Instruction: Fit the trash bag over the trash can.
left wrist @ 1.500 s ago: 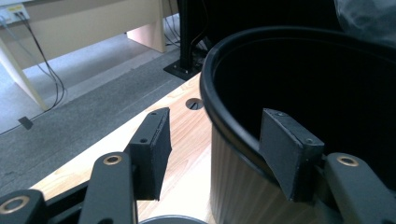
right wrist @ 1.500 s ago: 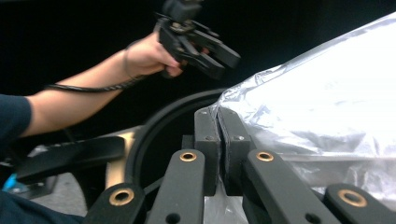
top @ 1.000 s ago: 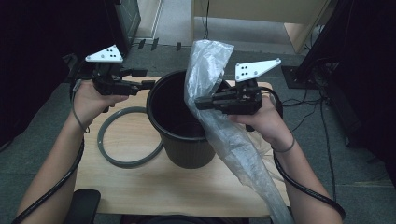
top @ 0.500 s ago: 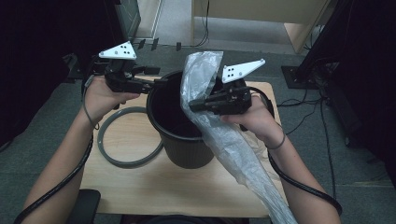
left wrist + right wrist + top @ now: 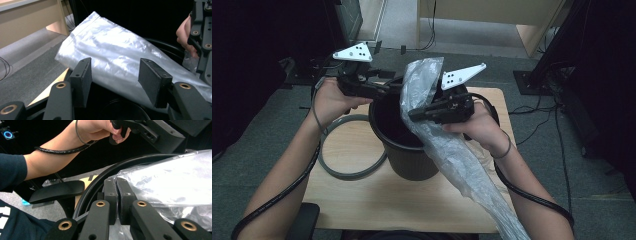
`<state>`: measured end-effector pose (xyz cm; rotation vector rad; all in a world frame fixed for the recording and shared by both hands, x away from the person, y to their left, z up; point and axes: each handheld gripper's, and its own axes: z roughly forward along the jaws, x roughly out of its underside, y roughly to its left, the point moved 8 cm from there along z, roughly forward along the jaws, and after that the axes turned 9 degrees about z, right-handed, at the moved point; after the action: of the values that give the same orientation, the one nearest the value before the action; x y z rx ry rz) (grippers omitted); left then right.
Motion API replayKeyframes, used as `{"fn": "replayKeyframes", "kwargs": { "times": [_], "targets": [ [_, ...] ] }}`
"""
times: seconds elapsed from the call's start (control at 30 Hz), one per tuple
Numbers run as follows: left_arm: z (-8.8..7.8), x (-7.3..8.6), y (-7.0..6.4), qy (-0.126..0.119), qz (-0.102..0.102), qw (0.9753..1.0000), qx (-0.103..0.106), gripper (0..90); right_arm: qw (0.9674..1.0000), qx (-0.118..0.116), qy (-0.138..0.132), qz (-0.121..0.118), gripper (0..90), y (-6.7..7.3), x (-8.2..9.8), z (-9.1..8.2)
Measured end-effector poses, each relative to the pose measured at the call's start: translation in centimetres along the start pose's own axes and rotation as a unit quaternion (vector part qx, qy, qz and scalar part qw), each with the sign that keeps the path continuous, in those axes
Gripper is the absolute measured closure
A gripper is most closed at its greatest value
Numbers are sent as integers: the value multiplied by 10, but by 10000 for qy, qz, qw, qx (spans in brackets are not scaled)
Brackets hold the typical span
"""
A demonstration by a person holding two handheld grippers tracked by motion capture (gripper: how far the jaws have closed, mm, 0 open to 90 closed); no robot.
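A black bin [image 5: 404,152] stands on the wooden table [image 5: 377,200]. A long clear plastic bag [image 5: 447,150] slants across it, its top end above the far rim and its tail trailing off the table's near right. My right gripper [image 5: 413,114] is shut on the bag over the bin's mouth; in the right gripper view the jaws [image 5: 116,185] pinch the bag [image 5: 175,177] by its edge above the bin's rim [image 5: 100,178]. My left gripper [image 5: 397,86] reaches in from the left, open. Its pads [image 5: 82,75] stand apart just short of the bag's top end [image 5: 112,47].
A grey ring [image 5: 337,170] lies flat on the table left of the bin. Dark cabinets stand at the left and right, and a wooden desk stands beyond the table. Cables run over the floor on the right [image 5: 562,145].
My left gripper moved right and slightly up, toward the bag's top end. My right gripper carried the bag left, further over the bin's mouth.
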<state>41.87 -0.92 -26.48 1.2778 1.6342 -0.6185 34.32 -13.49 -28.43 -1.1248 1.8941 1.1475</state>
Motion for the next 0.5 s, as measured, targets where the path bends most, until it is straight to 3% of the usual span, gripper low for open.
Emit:
{"fn": "replayKeyframes", "kwargs": {
  "times": [0.3,0.5],
  "targets": [
    [6,-10,-4,-121,20,9999,118,465,9997,-221,85,113,884,3,-3,11],
    [17,-6,-10,21,161,9998,148,475,9995,-282,109,-3,884,11,-8,15]
  ]
}}
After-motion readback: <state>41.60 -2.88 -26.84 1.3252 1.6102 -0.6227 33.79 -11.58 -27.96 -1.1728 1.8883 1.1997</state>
